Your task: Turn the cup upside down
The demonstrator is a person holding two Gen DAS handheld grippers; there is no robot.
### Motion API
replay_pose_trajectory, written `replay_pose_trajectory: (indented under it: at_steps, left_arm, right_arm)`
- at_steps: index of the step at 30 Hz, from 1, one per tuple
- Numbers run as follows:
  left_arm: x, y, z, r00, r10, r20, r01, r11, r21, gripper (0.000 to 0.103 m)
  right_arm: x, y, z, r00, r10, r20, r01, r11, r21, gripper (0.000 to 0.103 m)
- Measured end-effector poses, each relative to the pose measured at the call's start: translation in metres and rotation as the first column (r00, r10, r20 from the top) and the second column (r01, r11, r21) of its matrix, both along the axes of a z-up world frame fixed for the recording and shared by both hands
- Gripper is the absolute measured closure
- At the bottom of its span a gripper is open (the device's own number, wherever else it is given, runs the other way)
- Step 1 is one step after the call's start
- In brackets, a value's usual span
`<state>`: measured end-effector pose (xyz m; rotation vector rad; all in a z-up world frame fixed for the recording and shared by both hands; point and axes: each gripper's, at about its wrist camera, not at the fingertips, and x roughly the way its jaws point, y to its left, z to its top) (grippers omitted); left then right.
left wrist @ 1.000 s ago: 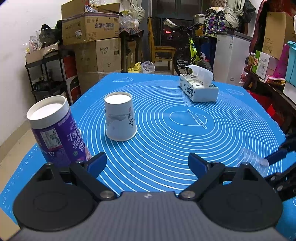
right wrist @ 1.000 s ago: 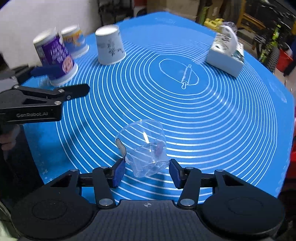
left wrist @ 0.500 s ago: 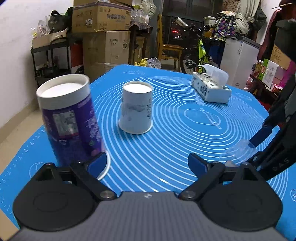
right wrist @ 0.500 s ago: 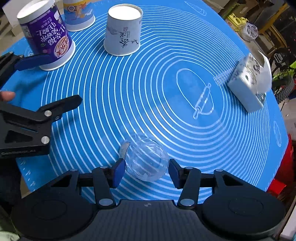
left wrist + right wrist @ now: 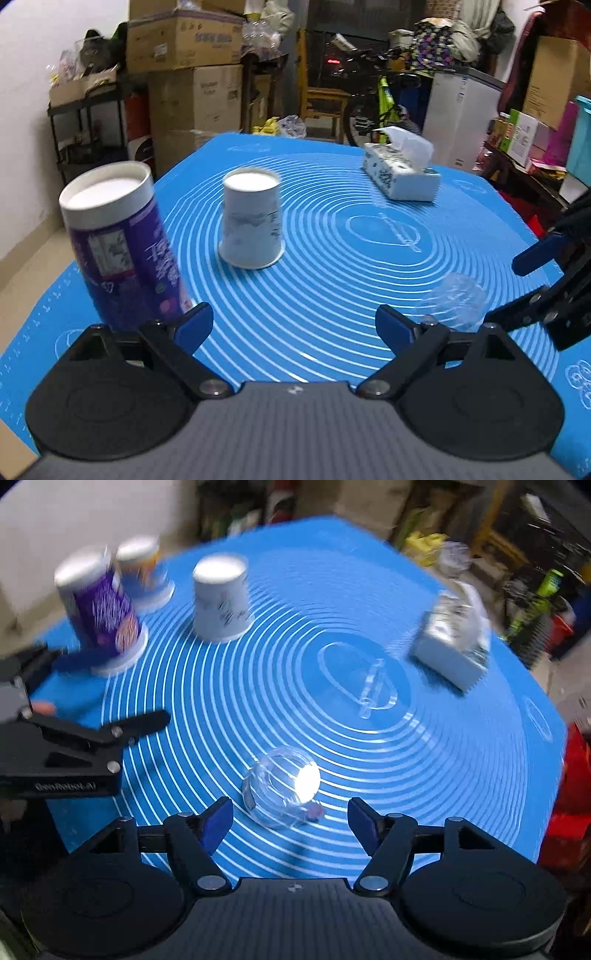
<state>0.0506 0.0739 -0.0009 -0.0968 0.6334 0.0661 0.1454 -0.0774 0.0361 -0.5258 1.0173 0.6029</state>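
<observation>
A clear plastic cup [image 5: 282, 788] stands upside down on the blue mat [image 5: 369, 627], just ahead of my right gripper [image 5: 290, 819], which is open with its fingers apart from the cup. The cup also shows in the left wrist view [image 5: 456, 301] at the right, beside the right gripper's blue fingertips [image 5: 535, 254]. My left gripper [image 5: 293, 325] is open and empty, with a purple cup [image 5: 122, 243] upside down close to its left finger.
A white paper cup [image 5: 253, 221] stands upside down mid-mat. A blue and orange cup [image 5: 142, 574] stands upside down behind the purple one. A tissue box [image 5: 400, 173] sits at the far right. Boxes, a shelf and a bicycle lie beyond the table.
My right gripper has opened and let go of the clear cup, which now stands upside down on the mat. The right gripper has drawn back a little. The left gripper has shifted slightly.
</observation>
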Motion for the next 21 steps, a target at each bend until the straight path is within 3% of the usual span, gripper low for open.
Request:
replay_pose_trajectory:
  at_steps: [5,12,21]
  left_arm:
    - [-0.011,-0.019,0.008,0.998,-0.062,0.014,0.062,0.997,0.04,0.009]
    - [-0.033,-0.05,0.014,0.989,-0.141,0.031,0.138,0.986,0.093,0.009]
    - [-0.066,-0.076,0.01,0.98,-0.199,0.028,0.194,0.974,0.119,0.009]
  right_arm:
    - [-0.043,-0.047,0.012,0.986,-0.125,0.108,0.103,0.977,0.184,0.027]
    - [-0.1,-0.089,0.002,0.922,-0.295,0.25,0.205,0.921,0.332,0.027]
    - [-0.149,-0.113,-0.016,0.874,-0.424,0.238,0.288,0.845,0.45,0.026]
